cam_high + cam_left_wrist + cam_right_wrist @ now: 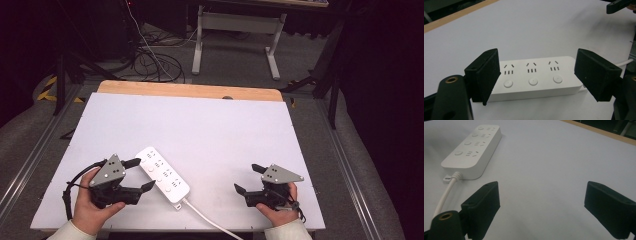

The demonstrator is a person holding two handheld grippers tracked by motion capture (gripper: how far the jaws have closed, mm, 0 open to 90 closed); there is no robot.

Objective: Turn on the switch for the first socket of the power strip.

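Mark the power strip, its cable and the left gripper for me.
power strip point(534, 75), left gripper view, top face by the middle button.
cable point(445, 195), right gripper view, white cord near the strip's end.
left gripper point(140, 175), high view, gap midway between its open fingertips.

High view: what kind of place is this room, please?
Probably a lab or workshop set up for recording, not a home: a white work table on a metal frame, loose cables on the grey floor behind it, and another bench's legs farther back.
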